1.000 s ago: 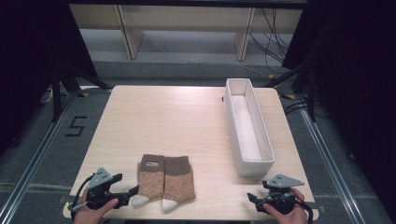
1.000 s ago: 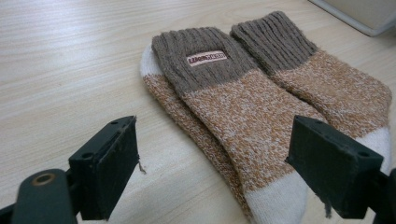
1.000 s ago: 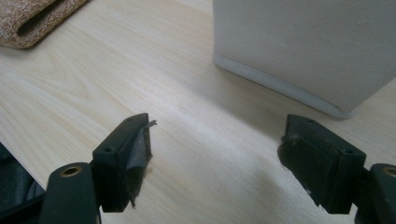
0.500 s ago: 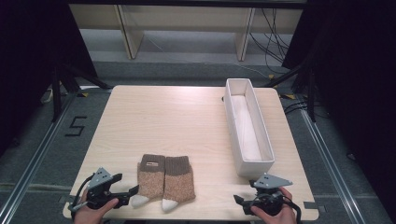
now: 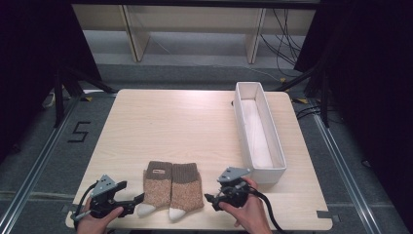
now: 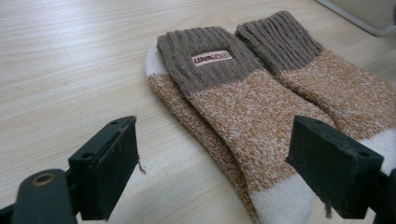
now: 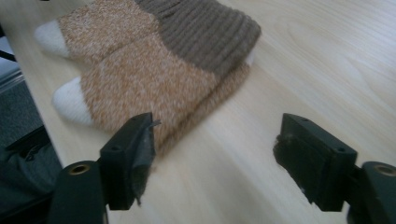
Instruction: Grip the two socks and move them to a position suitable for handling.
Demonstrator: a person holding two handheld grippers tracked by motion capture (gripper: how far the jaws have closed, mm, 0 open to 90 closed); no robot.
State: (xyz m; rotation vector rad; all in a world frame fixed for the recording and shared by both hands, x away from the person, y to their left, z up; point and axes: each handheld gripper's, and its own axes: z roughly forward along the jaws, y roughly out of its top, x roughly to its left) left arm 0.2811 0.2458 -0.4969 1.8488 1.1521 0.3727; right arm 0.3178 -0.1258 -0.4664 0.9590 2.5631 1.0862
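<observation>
Presumably soft, light and limp, the socks (image 5: 172, 189) are best pinched at a thick cuff edge; left claw (image 5: 138, 202) and right claw (image 5: 209, 201) are both released, the right's jaws having just been narrowing on nothing.

Two socks (image 5: 173, 189) side by side, table (image 5: 170, 126) near edge — bin (image 5: 258, 132) right; grippers flank socks: left gripper (image 5: 138, 202), right gripper (image 5: 210, 200).

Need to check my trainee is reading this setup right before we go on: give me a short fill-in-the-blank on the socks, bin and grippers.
1. The two socks lie side by side, their white toes toward the ____ edge of the table.
2. The long white bin contains ____.
3. The sewn label sits on a sock's ____ cuff.
4. The right gripper has its jaws ____.

Missing: near; nothing; brown; open
</observation>
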